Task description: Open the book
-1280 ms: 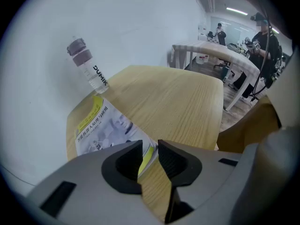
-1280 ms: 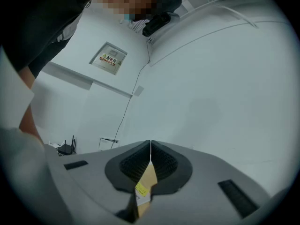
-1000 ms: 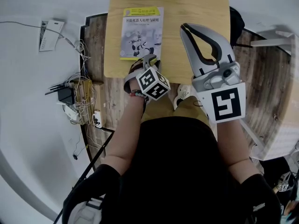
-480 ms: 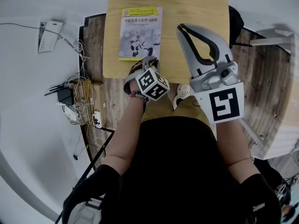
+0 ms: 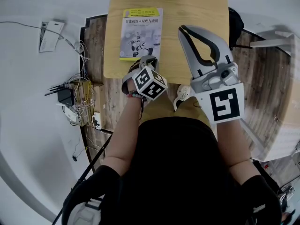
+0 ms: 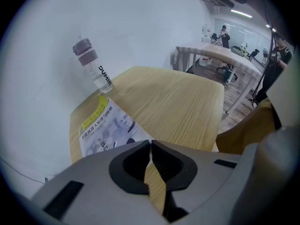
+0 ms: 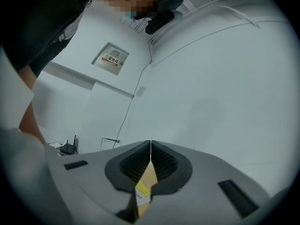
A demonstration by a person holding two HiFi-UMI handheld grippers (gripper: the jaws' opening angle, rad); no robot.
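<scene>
Pale wood forms the bench (image 5: 197, 13), and the book (image 5: 140, 32) lies on its left part, closed, front cover up, its pale grey cover topped by a yellow band. A clear water bottle (image 6: 92, 67) with a dull mauve cap stands at the far edge of the bench, beyond the book and apart from it.

The left gripper (image 5: 150, 58) points steeply down at the book's near edge, close to its near right corner, with its marker cube (image 5: 150, 82) turned up toward the head camera. In the left gripper view its jaws have just been closing and their tips now meet. Only bare bench wood shows through the slit below the tips, and no page or cover can be seen between the pads. The book's corner sits right at the tips, so whether they nip the cover's edge cannot be told.

The right gripper (image 5: 183, 29) is held level above the right part of the bench, well apart from the book. Its own view faces a white wall, and its jaws are closed tip to tip on nothing, with a sliver of the bench and the yellow of the cover showing through the gap beneath them.

A black router (image 5: 65, 96) and a tangle of cables lie on the floor left of the bench.
</scene>
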